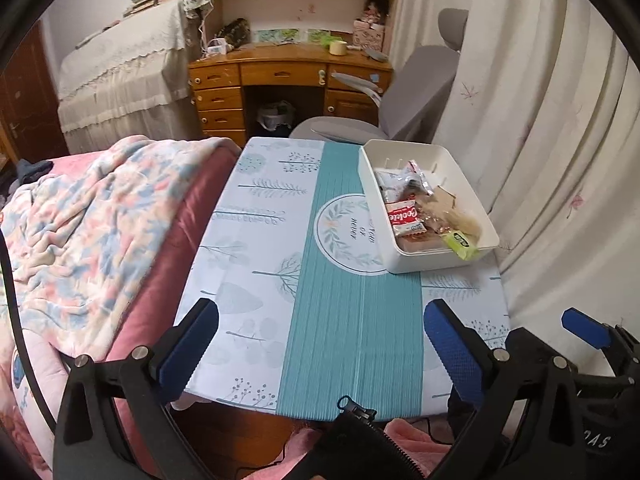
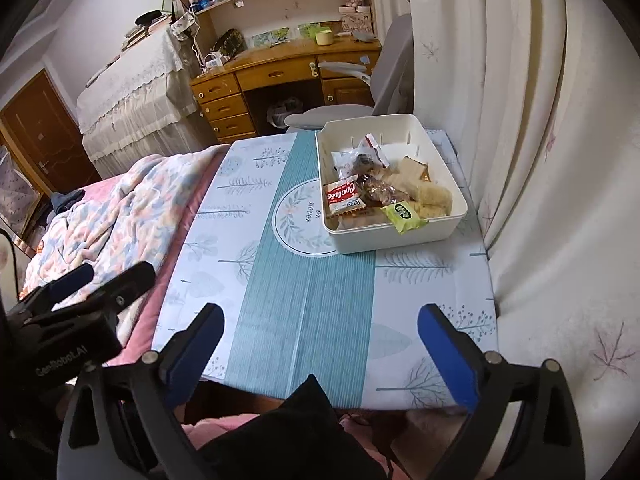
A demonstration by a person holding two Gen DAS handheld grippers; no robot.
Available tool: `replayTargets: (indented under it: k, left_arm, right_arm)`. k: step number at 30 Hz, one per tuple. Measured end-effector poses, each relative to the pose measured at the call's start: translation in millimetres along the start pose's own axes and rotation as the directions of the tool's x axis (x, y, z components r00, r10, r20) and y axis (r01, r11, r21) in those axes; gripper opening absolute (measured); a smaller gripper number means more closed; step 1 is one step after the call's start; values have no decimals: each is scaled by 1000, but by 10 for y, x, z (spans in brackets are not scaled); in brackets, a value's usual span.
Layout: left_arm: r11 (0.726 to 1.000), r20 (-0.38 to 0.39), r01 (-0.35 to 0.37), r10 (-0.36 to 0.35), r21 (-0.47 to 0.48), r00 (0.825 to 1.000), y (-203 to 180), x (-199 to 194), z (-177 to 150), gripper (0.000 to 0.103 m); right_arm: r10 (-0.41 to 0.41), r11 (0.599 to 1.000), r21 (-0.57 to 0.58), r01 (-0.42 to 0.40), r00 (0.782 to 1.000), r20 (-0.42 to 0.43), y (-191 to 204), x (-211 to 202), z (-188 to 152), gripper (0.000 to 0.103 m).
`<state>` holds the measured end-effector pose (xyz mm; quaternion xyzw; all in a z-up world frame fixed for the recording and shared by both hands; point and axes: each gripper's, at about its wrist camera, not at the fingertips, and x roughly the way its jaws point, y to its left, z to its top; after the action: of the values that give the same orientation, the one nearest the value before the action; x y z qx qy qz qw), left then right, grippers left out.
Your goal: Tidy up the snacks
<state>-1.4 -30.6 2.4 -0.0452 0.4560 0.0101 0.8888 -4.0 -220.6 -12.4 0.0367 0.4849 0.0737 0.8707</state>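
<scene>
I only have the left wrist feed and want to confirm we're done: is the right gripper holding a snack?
Observer: No, the right gripper is open, nothing in it.
Operator: Any snack beyond the bin's right wall?
Observer: None; the tablecloth strip right of the white bin is bare.
Operator: Where's my left gripper?
Observer: The left gripper shows left of the tablecloth, in front of the blanket.
</scene>
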Motion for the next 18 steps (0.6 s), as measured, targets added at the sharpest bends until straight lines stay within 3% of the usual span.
replayTargets:
  k: [6,18]
  left_arm:
    - [999,7,-35,35,0,999,-57,7,32,102]
    - [997,19,-60,59,55,998,-255,70,136,102]
  right_arm:
    - [10,1000,-22,-9,999,36,-8,-27,63,98]
    - [10,1000,29,-11,1000,22,-180,75,105,98]
